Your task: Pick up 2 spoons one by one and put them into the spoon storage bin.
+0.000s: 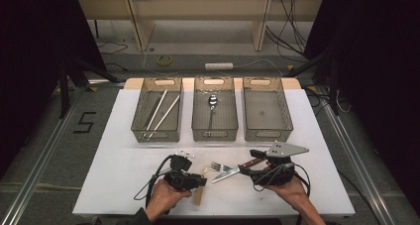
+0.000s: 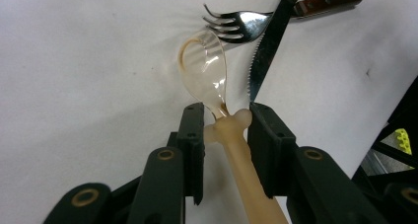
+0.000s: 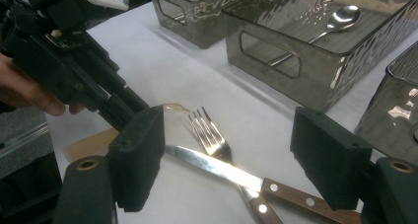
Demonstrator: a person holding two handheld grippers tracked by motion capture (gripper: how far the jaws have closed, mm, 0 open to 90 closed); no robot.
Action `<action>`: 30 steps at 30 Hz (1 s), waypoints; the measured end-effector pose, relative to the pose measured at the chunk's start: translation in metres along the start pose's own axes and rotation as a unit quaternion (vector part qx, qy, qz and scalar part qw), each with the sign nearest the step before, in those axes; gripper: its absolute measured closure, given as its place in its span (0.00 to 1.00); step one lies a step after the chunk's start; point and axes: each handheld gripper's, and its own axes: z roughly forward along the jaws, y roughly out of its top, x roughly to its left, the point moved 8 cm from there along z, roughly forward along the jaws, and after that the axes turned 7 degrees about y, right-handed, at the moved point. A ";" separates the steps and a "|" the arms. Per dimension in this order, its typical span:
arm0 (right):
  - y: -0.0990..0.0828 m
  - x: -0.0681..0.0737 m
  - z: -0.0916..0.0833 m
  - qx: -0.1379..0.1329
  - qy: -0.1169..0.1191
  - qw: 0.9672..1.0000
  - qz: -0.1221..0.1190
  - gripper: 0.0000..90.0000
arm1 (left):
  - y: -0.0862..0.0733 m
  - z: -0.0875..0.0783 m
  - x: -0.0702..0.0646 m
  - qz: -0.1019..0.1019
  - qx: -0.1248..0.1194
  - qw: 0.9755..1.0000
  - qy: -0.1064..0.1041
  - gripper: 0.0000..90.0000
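Observation:
A clear plastic spoon (image 2: 204, 66) with a tan handle lies on the white table (image 1: 124, 160) near the front edge. My left gripper (image 2: 224, 120) is shut on its neck, and both pads touch the handle's knob. Just past the spoon's bowl a metal fork (image 2: 236, 24) and a wooden-handled serrated knife (image 2: 266, 46) lie crossed. From above, the left gripper (image 1: 202, 181) sits left of the fork (image 1: 218, 166) and knife (image 1: 228, 174). My right gripper (image 1: 246, 161) stands open at their handle end. In its own view the right gripper (image 3: 234, 160) spans the knife (image 3: 217, 167) and fork (image 3: 207, 132) without touching them.
Three smoky plastic bins stand in a row at the back. The left bin (image 1: 136, 121) holds chopsticks (image 1: 161, 111), the middle bin (image 1: 214, 133) a metal spoon (image 1: 212, 102), and the right bin (image 1: 267, 133) nothing. Bare table lies at the far left and far right.

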 end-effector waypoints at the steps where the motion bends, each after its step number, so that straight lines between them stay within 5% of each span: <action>1: 0.000 0.000 0.000 0.000 0.000 1.000 0.000 0.34 | 0.000 -0.002 -0.001 0.003 0.000 1.000 -0.001 0.76; 17: 0.000 -0.002 -0.001 -0.002 -0.003 1.000 0.004 0.34 | 0.027 -0.024 -0.001 0.040 -0.047 0.998 0.005 0.76; 30: 0.000 -0.004 -0.002 -0.006 -0.002 1.000 0.006 0.34 | 0.078 -0.032 0.009 0.048 -0.082 0.995 0.013 0.76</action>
